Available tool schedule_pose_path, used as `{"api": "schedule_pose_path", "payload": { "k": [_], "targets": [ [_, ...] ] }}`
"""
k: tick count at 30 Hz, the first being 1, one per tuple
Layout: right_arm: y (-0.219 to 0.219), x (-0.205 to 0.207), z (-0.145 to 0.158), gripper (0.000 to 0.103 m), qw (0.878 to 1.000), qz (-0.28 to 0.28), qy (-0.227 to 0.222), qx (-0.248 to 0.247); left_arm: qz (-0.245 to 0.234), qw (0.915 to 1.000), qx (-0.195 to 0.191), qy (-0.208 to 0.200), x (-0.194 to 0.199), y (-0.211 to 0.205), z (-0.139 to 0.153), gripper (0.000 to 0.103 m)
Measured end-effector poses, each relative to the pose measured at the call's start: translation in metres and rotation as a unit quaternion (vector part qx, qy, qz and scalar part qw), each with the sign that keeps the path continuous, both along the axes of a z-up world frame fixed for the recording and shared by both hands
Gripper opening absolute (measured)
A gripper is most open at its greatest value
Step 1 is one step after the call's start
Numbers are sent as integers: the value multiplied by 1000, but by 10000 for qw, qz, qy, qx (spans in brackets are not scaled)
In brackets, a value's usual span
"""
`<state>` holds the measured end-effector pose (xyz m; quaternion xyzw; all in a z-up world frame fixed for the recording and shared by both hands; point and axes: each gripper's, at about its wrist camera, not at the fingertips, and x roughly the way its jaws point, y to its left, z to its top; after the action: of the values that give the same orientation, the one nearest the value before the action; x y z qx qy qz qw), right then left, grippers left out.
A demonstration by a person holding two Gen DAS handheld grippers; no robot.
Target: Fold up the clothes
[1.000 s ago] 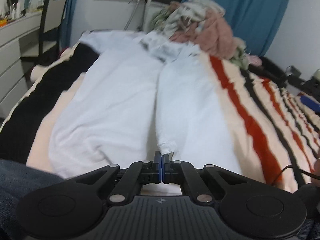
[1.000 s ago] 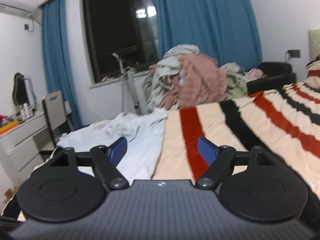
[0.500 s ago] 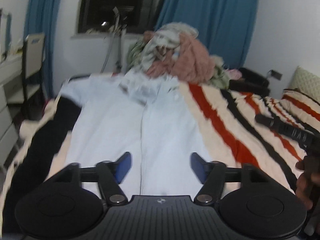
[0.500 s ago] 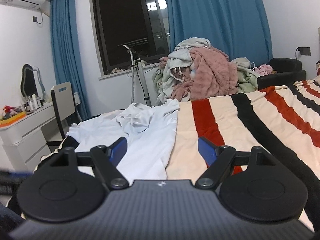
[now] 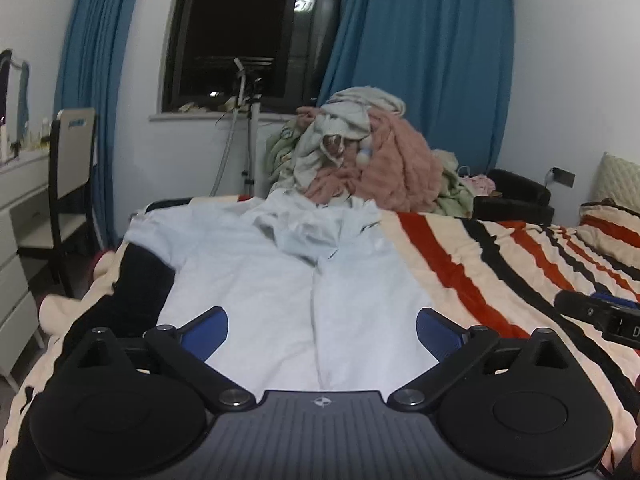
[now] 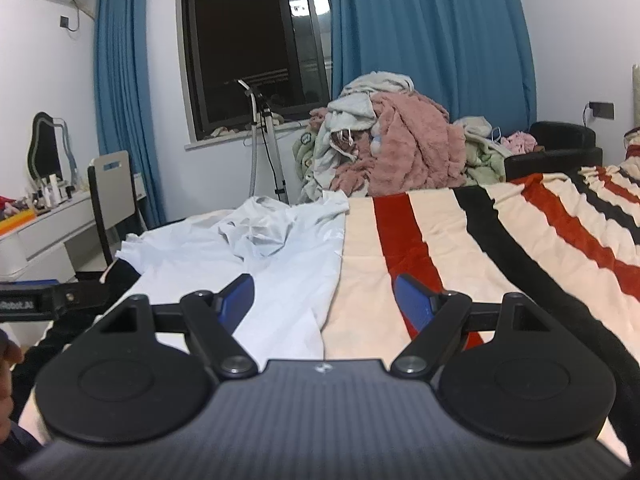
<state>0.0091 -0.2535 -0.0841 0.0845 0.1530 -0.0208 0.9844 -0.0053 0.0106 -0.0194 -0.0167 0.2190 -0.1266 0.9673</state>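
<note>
A pale blue-white shirt [image 5: 280,280] lies spread flat on the striped bed, both side panels folded in so they meet along a centre line, with the collar end bunched at the far side. It also shows in the right wrist view [image 6: 280,264]. My left gripper [image 5: 322,330] is open and empty, held above the shirt's near hem. My right gripper [image 6: 324,298] is open and empty, over the shirt's right edge and the blanket. The right gripper's body [image 5: 600,316] shows at the right edge of the left wrist view.
The striped cream, red and black blanket [image 6: 500,240] covers the bed. A heap of unfolded clothes [image 5: 368,160] lies at the far end. A chair [image 5: 72,184] and white dresser [image 5: 16,200] stand to the left. A black armchair [image 6: 560,148] stands at the far right.
My left gripper let go of the shirt's hem, opened and lifted up and back. The right gripper stayed open and shifted slightly, with the shirt lying flat.
</note>
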Motion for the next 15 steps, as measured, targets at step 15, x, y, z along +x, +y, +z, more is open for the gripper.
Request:
{"api": "schedule_pose_path", "payload": {
  "k": [15],
  "targets": [
    [114, 263, -3, 79, 9649, 2461, 871, -293, 740, 9940, -776, 223, 27, 87, -14, 103]
  ]
}}
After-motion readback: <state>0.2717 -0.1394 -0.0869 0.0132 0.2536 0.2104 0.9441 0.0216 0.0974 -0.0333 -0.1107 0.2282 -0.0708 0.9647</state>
